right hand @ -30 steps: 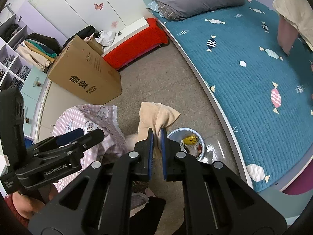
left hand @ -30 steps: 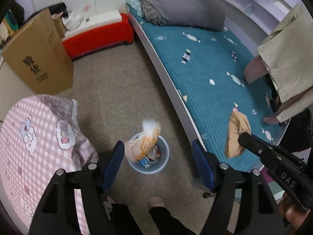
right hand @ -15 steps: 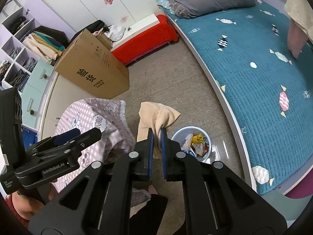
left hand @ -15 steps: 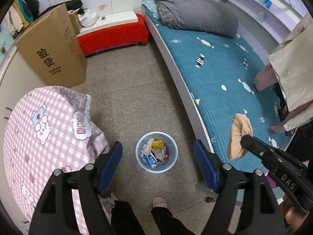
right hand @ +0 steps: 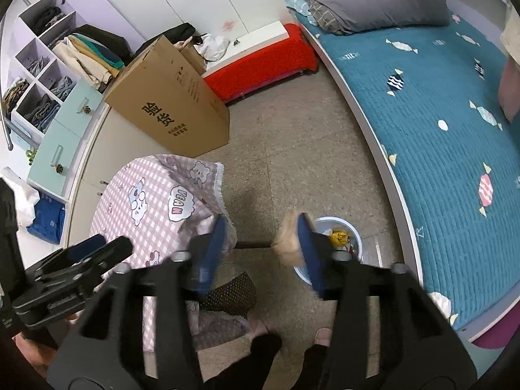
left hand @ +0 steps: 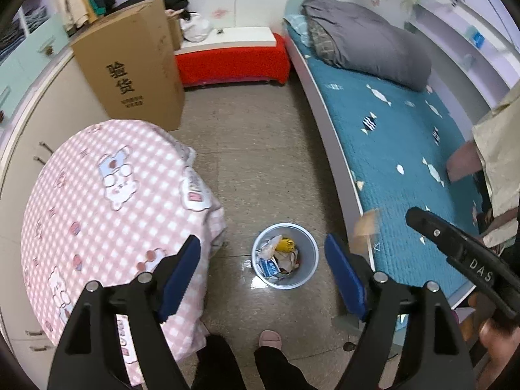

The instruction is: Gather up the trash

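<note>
Right hand-held gripper (right hand: 263,247) now open, tan wrapper (right hand: 287,243) released.

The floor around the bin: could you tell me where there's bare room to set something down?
Bare floor lies between the cardboard box, the red bench and the bed, stretching down to the bin. It is crowded beside the bin: the pink-checked cloth hangs on one side, and the person's slippers stand just behind.

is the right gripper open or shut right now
Open. In its own view the right gripper has its blue pads spread wide, and a blurred tan wad sits loose by the bin.
</note>
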Available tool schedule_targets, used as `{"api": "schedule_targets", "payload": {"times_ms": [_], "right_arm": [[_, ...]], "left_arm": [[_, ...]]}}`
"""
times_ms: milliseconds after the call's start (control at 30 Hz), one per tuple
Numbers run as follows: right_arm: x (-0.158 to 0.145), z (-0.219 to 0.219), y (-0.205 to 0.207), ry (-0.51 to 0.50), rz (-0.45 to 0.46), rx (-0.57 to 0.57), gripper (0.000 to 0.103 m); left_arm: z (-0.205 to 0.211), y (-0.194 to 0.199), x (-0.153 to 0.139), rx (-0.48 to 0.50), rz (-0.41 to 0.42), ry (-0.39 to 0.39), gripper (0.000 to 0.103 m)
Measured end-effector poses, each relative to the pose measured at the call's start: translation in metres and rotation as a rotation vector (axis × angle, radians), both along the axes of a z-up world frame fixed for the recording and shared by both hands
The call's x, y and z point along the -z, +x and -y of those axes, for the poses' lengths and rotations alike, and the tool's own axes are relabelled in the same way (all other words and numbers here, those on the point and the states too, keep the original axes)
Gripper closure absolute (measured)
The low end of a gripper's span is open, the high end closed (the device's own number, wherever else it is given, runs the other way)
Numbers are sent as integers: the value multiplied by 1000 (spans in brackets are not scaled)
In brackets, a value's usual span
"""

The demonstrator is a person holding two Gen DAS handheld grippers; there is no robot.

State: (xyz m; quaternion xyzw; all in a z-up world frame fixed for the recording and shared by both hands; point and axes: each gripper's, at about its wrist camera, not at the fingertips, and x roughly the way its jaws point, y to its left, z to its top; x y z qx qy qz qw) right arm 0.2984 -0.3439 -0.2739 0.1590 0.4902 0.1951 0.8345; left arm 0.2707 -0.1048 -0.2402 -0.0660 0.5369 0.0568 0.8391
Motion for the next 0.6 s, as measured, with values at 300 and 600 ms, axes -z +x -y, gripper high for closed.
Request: {"api": "schedule_targets", "payload": {"times_ms": [300, 600], "right_arm": [[-26, -20, -28, 1, 51, -32, 55], [-86, -43, -97, -20, 211, -20, 50]], "left_arm": [[-22, -32, -33, -61, 71, 46, 24], [-46, -85, -82, -73, 178, 72, 21]]}}
